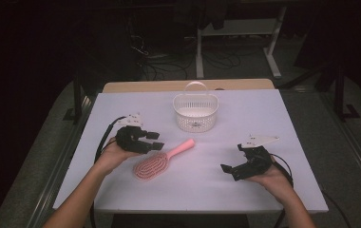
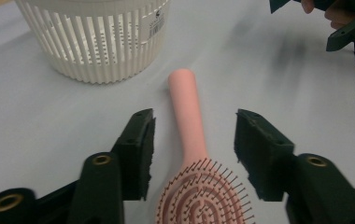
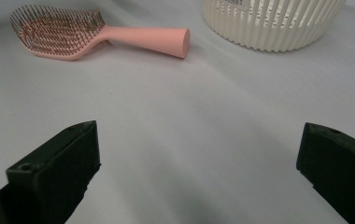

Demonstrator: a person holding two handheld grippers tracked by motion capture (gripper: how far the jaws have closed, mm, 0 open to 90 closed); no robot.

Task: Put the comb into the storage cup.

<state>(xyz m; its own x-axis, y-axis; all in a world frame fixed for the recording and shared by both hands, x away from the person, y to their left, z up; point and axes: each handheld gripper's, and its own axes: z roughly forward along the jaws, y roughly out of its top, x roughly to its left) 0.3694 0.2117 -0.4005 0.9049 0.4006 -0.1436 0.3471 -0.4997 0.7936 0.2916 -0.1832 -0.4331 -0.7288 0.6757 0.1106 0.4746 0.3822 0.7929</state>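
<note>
White table (image 1: 188, 185), dark room around it. Pink hairbrush (image 1: 162, 160) lies flat near table centre-left, bristles up, head toward the person, handle angled away toward the white slatted basket (image 1: 195, 113). Basket stands upright at the far middle of the table, handle raised, well apart from the brush; inside looks empty in the high view. Left gripper (image 1: 151, 139) held in the left hand (image 1: 117, 153), just beside the brush head on its left, jaws spread wide, holding nothing. In the left gripper view the two black jaws straddle the brush (image 2: 192, 154) where handle meets head, one jaw each side, gaps visible on both sides, not touching; whether the gripper (image 2: 194, 140) is above the brush or down at table level, cannot tell. Basket (image 2: 94, 39) sits beyond, top left of that view, small barcode label on its wall. Right gripper (image 1: 232, 170) in the right hand (image 1: 271, 178) at the table's right side, well apart from brush and basket, jaws wide apart, empty, pointing left toward the brush. Right gripper view: jaws far apart over bare table (image 3: 189, 140), brush (image 3: 96, 37) ahead at upper left, lying on its back, basket (image 3: 273, 23) at upper right. Other gripper's black parts at the top right corner of the left gripper view. Cables trail from both grippers off the near table edge.
</note>
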